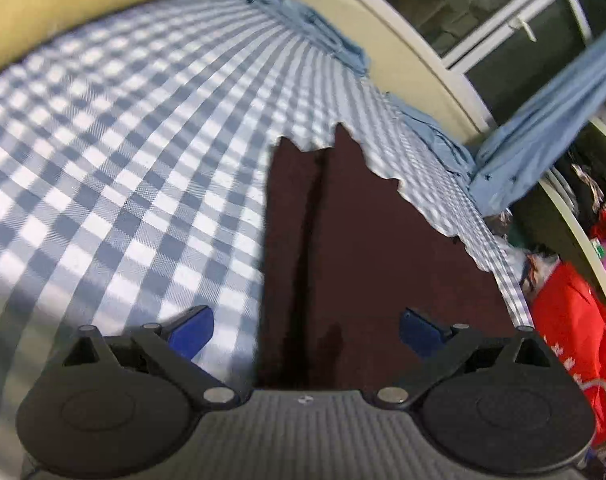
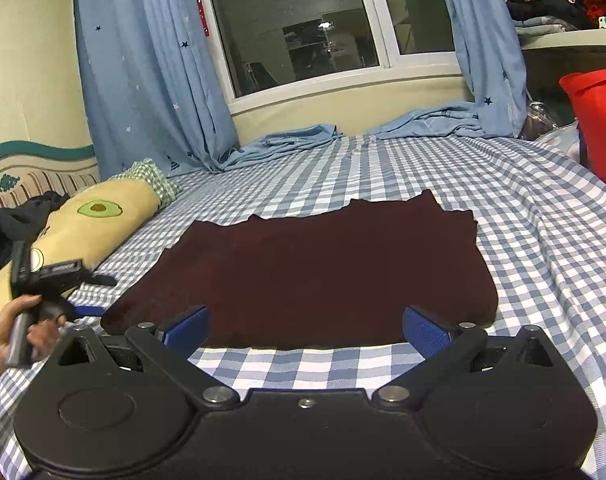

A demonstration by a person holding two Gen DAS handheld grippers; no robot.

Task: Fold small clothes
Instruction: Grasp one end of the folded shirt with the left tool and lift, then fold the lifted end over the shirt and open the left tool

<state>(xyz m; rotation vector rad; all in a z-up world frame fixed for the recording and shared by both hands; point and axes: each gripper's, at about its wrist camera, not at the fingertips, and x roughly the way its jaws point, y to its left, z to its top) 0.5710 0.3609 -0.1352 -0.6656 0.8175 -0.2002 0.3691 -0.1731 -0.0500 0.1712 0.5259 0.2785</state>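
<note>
The left hand (image 2: pixel 21 330) appeared at the far left edge of the right wrist view, wrapped around the handle of the left gripper (image 2: pixel 59 280), which sat low over the checked bedsheet (image 2: pixel 383 168) just beside the near left corner of the dark maroon garment (image 2: pixel 319 272). Behind the hand lay a yellow pillow (image 2: pixel 99 220) with an avocado print, and a dark bundle of cloth (image 2: pixel 7 224) rested against it.

In the left wrist view, the left gripper (image 1: pixel 306 330) had both blue fingertips (image 1: pixel 193 330) spread wide apart, released, with nothing between them. The left fingertip stood over the bedsheet (image 1: pixel 123 140); the right one stood over the garment (image 1: pixel 363 260). The garment ran forward from the gripper as a long dark panel with a lengthwise crease.

In the right wrist view, the garment lay flat and spread out at the centre of the bed, with a wavy far edge. The right gripper (image 2: pixel 306 328) was also released, its fingertips (image 2: pixel 423 332) wide apart at the garment's near edge and gripping nothing.

Blue curtains (image 2: pixel 143 80) with star prints flanked a window (image 2: pixel 303 24) beyond the bed. A red bag (image 2: pixel 599 120) stood at the far right.
</note>
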